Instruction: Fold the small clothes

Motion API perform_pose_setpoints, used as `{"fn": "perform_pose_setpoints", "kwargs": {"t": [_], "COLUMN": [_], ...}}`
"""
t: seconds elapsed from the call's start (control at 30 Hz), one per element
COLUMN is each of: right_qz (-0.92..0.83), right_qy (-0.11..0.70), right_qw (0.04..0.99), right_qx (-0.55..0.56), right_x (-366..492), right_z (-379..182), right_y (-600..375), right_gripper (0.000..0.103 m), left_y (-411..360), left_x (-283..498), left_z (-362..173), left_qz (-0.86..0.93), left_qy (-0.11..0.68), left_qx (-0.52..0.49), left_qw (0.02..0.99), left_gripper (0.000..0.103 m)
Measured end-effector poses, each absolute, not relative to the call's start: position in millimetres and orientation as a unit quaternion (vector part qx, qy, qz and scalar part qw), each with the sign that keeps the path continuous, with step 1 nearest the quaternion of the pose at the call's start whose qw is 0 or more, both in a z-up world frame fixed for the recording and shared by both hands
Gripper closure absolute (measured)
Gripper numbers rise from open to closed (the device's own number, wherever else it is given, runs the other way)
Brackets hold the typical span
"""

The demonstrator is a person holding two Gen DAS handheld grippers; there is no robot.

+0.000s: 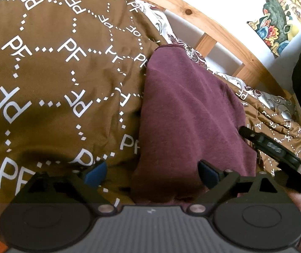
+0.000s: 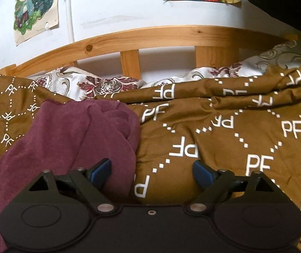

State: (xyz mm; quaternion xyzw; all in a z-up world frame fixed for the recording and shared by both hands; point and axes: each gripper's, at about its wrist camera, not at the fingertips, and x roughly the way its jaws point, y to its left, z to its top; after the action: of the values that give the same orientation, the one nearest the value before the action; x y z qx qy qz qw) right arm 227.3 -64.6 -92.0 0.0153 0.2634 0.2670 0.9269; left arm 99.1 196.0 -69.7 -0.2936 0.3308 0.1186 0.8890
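We hold both grippers spread wide, blue pads gripping nothing: the left gripper [image 1: 152, 174] straddles the near hem of the soft, fuzzy maroon garment [image 1: 192, 109], the right gripper [image 2: 151, 171] at its right edge. It lies rumpled on a brown quilted bedspread [image 2: 234, 130] before a pine rail [image 2: 150, 35].

Right gripper [image 2: 152, 171] jaws spread, over maroon garment [image 2: 70, 139] edge on brown PF blanket [image 2: 234, 139]; contact unclear. Wooden bed rail [image 2: 150, 35] behind.
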Motion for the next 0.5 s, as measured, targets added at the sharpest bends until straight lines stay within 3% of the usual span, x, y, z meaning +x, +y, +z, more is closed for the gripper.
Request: {"fn": "perform_pose_setpoints", "kwargs": {"t": [0.13, 0.5], "right_qz": [0.303, 0.403], "right_qy": [0.236, 0.212], "right_qw": [0.923, 0.889], "right_qx": [0.028, -0.054], "right_x": [199.1, 109.6], "right_z": [-80.8, -79.4], "right_y": [-78.2, -86.6], "right_gripper": [0.001, 0.001], "left_y": [195.8, 194.0], "left_x": [99.2, 79.1], "left_z": [-67.5, -62.5], "left_qz": [0.124, 0.141], "left_qy": [0.334, 0.311], "left_qx": [-0.296, -0.313], "left_qw": [0.886, 0.886], "left_gripper": [0.004, 0.001]}}
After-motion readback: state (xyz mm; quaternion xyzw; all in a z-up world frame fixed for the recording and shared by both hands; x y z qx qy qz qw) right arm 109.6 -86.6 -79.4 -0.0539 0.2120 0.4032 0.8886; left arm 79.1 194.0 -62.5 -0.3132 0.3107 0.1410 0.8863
